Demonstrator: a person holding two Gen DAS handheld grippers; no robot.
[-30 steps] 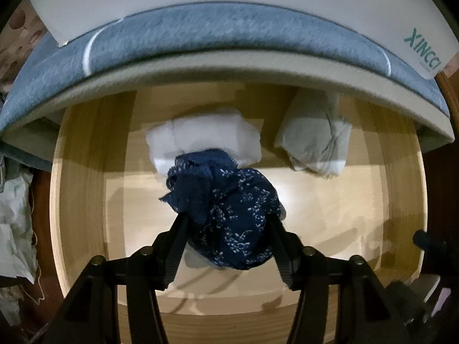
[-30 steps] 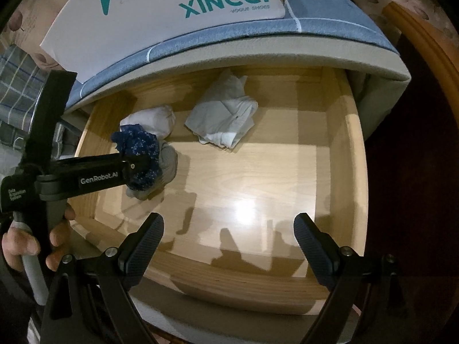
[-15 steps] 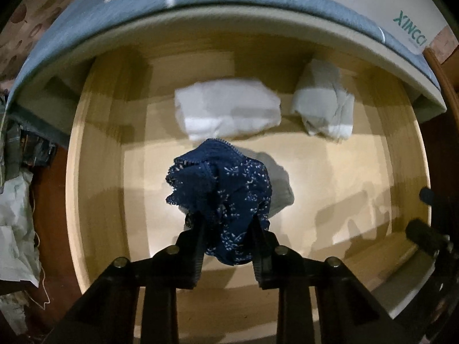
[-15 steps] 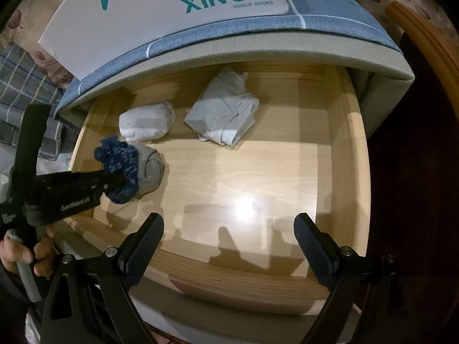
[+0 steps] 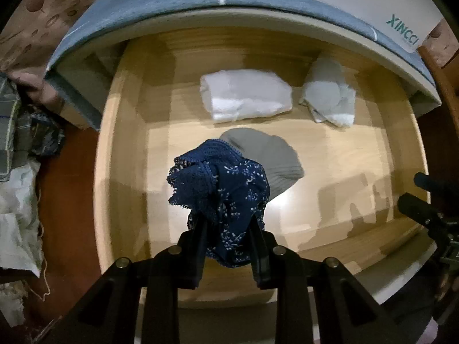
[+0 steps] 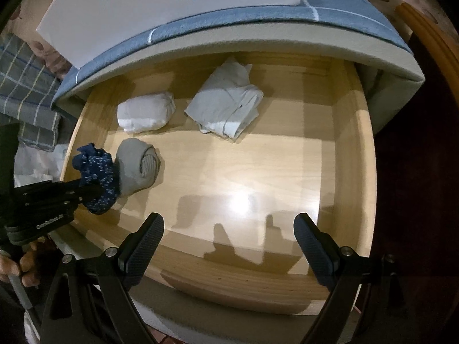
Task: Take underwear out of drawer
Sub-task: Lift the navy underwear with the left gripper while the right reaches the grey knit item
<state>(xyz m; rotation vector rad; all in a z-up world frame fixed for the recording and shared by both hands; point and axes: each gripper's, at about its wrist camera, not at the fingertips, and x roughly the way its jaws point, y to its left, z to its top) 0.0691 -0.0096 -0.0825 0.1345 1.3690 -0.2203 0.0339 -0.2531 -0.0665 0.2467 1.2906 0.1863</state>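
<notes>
A navy floral underwear (image 5: 221,189) with a lace edge hangs bunched between the fingers of my left gripper (image 5: 226,223). Its jaws are still closing, pads pressing the cloth, above the front left of the open wooden drawer (image 5: 120,143). The right wrist view shows the same underwear (image 6: 97,177) raised beside the drawer's left wall (image 6: 71,149). My right gripper (image 6: 229,229) stands open over the drawer's front edge with nothing between its fingers.
A grey rolled garment (image 5: 272,157) lies on the drawer floor just behind the underwear. A white folded piece (image 5: 246,94) and a pale crumpled piece (image 5: 330,97) lie at the back. A blue-covered mattress (image 6: 229,20) with a white XINCCI box (image 6: 172,0) overhangs the drawer's rear.
My left gripper closed on the navy underwear, then lifted it toward the drawer's front left. The grey roll beneath it came into view. The right gripper stayed put.
</notes>
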